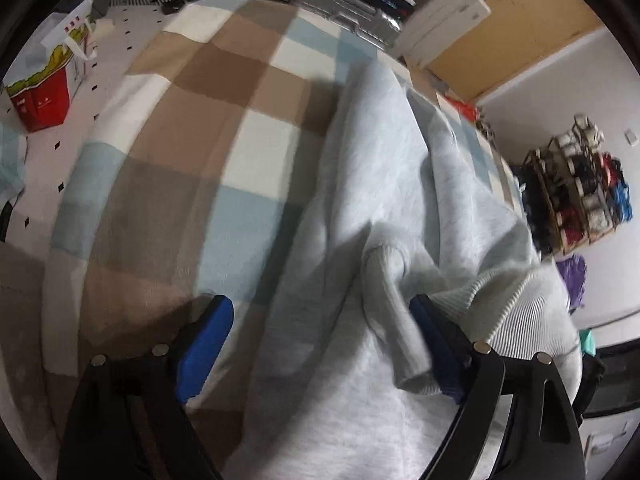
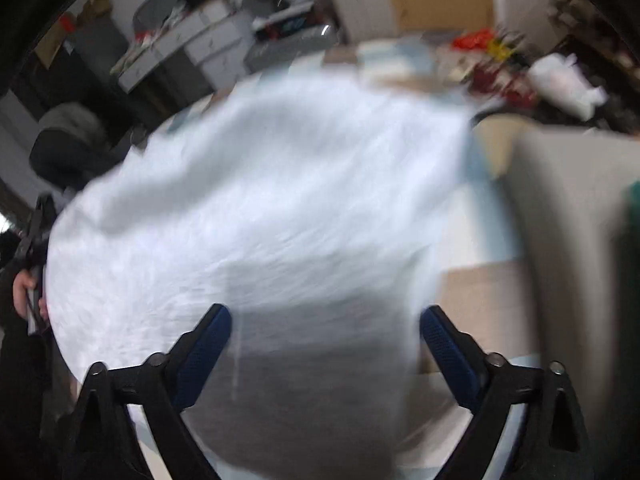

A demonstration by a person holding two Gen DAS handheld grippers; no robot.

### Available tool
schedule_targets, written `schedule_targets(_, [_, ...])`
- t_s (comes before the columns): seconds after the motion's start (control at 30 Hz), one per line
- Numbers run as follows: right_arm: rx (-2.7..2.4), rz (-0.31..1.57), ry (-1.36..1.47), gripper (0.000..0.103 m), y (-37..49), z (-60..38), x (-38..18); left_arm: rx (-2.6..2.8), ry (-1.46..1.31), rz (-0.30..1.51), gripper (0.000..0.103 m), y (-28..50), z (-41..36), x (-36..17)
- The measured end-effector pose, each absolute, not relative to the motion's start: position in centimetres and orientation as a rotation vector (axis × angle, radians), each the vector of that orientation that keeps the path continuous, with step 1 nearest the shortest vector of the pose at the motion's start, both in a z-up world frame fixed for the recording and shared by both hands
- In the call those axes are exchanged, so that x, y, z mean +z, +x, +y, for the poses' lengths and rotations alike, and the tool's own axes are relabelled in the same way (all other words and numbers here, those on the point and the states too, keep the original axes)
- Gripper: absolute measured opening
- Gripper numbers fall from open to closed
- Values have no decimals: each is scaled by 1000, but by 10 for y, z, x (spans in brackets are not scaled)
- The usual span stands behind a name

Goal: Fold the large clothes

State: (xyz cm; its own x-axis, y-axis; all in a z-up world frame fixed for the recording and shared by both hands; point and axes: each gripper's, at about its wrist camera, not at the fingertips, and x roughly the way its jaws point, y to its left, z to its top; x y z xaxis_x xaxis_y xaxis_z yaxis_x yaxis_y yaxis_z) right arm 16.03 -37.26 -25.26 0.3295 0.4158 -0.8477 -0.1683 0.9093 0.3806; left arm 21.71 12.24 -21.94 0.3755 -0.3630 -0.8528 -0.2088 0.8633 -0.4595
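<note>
Both hand-held grippers [image 1: 320, 344] [image 2: 326, 344] gape over the pale sweatshirt [image 1: 380, 208], stretched lengthwise away from them.

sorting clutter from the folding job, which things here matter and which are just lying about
Part of the job:
- sweatshirt, pale grey, spread out
- checked blanket under it
- left claw, open
- right claw, open

Lying about:
- red bag
- silver case
- spool rack
- drawer unit
</note>
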Motion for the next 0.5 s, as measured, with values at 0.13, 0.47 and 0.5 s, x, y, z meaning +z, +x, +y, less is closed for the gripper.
schedule_targets(0.13, [435, 1132, 235, 76, 149, -363, -250, -183, -570, 1229, 80, 196, 109, -217])
schedule_targets(0.47, [571, 1146, 187, 71, 78, -385, -246, -306, -421, 1328, 73, 88, 60, -204])
schedule_targets(0.5, [585, 1148, 187, 71, 71, -388, -246, -338, -391, 1344, 73, 74, 52, -200])
